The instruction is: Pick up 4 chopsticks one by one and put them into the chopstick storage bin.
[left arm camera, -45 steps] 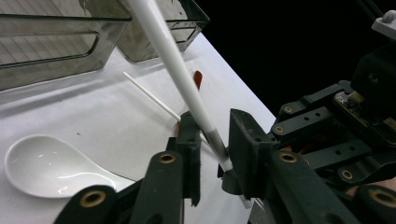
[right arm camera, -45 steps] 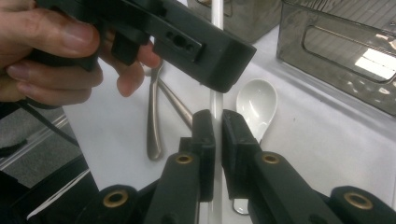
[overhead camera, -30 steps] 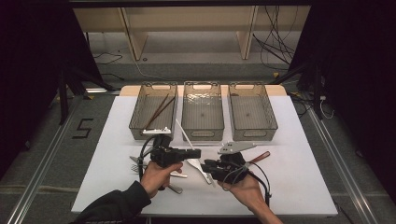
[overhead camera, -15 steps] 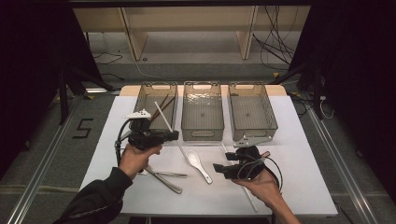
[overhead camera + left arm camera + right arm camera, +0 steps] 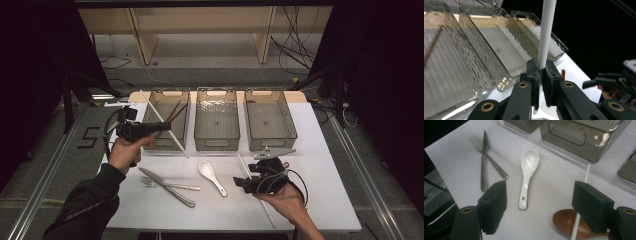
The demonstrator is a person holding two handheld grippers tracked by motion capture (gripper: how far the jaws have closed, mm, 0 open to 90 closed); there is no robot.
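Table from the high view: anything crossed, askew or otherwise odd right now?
Mostly tidy. The knife lies crossed over the fork near the front edge. The white chopstick clamped in the left hand-held gripper slants across the left bin, not in it. The white spoon lies flat.

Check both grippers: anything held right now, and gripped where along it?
Left gripper is shut on a white chopstick, pinched near one end, the long part sticking out. Right gripper, jaws just opened, holds nothing.

Lab recording bay: black curtains (image 5: 30, 75), loose floor cables (image 5: 295, 55), white table (image 5: 330, 200).
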